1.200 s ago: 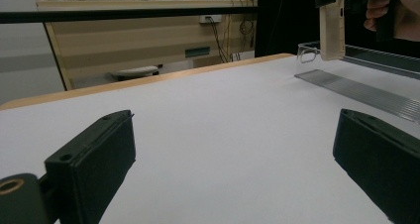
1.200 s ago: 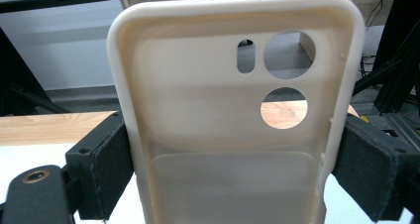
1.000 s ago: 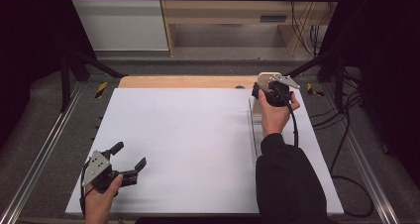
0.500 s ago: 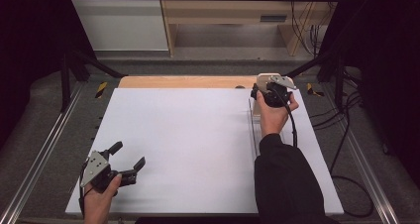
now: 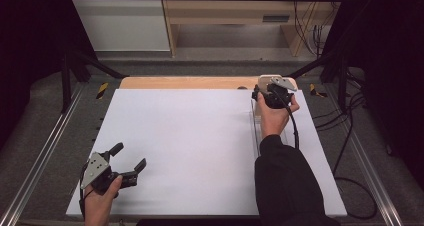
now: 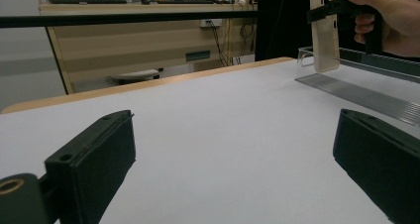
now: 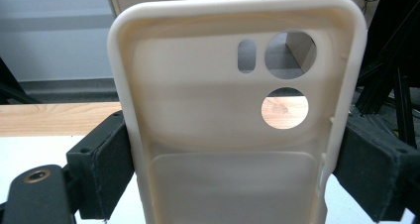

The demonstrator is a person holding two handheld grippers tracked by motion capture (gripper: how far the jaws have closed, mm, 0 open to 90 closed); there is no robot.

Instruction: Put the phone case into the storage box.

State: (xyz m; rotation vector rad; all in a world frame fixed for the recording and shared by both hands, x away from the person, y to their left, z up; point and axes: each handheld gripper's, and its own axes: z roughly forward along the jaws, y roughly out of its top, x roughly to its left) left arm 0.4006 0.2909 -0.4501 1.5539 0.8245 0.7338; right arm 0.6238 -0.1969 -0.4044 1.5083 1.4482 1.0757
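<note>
At the far right corner of the matte white desk top (image 5: pixel 190 146), your right gripper (image 5: pixel 267 92) holds a cream, smooth plastic phone case with rounded corners (image 7: pixel 233 120), its black padded jaws pressed against the case's two long sides. In the right gripper view you look into the hollow inner face: a raised rim runs round it, and two round cut-outs and one small oblong slot pierce the upper part. In the left gripper view the case (image 6: pixel 324 30) hangs upright, its lower end just above the far end of a clear, ribbed plastic tray (image 6: pixel 366 92), long and narrow, that lies along the desk's right edge. Whether the case touches the tray's wall cannot be told.

Near the front left corner, your left gripper (image 5: pixel 131 162) rests low over the desk with its jaws spread wide and nothing between them; its blocky black pads (image 6: pixel 101 159) look finely grained. A pale wooden strip (image 5: pixel 185 82) borders the desk's far edge.
</note>
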